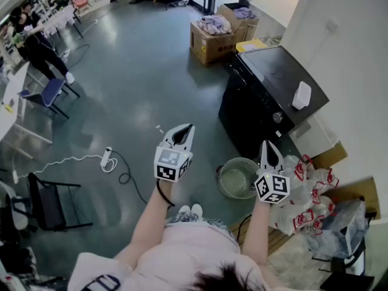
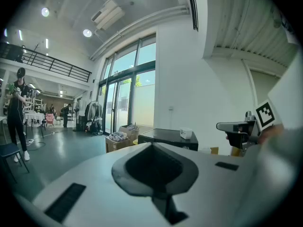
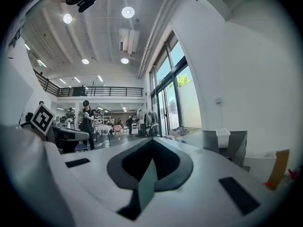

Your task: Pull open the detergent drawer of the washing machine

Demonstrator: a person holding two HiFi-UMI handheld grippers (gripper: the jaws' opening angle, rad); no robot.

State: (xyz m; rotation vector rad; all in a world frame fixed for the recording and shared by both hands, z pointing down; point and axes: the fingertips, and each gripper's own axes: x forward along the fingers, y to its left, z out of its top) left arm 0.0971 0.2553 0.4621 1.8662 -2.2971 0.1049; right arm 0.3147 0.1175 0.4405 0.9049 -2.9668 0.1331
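Both of my tools are closed and empty: the left gripper has its jaws fully together with nothing between them, and the right gripper is in the same condition. The washing machine, a black cabinet against the wall, stands ahead of my fingertips and to their right, well apart from both. A white container rests on its top. The machine's control strip, with a round knob at its near end, runs away from me along the upper front edge. I cannot make out the detergent drawer itself; I judge it sits on that strip, towards the far end. The front panel faces across my line of reach, so the drawer should slide out leftward, across my fingertips rather than towards me. The right gripper is the nearer tool. A basin sits on the floor just below and left of it, between me and the cabinet. No approach is made yet.
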